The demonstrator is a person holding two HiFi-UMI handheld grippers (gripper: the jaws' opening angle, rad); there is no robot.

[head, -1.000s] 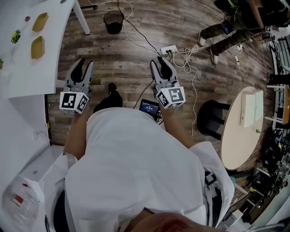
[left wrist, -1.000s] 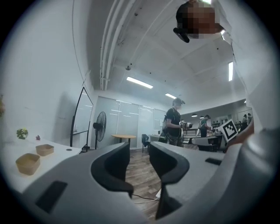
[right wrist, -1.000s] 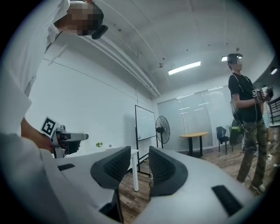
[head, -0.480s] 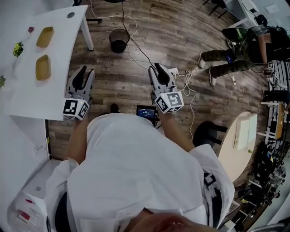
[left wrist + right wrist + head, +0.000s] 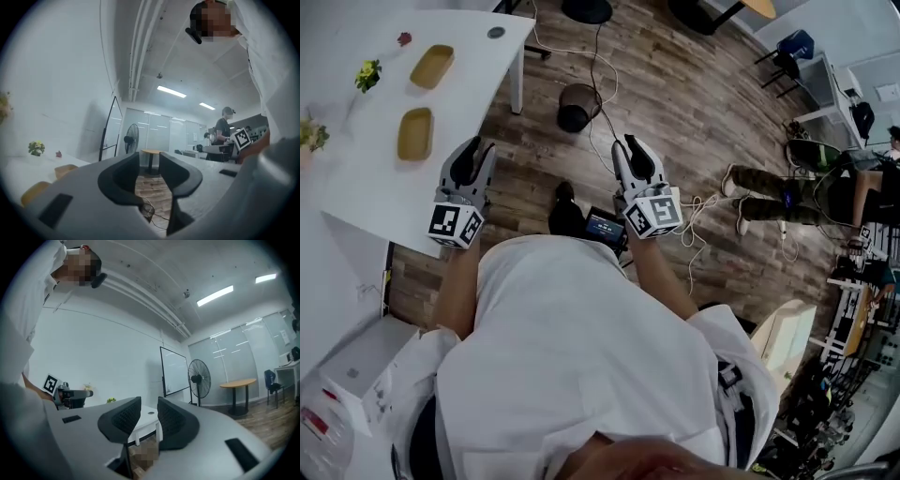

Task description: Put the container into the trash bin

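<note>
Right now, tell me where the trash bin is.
In the head view, the trash bin stands on the floor at top centre, just right of the table leg.

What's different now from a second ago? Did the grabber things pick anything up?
Nothing was picked up. The person has walked and turned, so the trash bin now sits nearer, ahead between the left gripper and the right gripper. More of the white table with its yellow containers shows on the left. Unchanged: both grippers are held out in front, jaws apart and empty, and the containers lie on the table.
</note>
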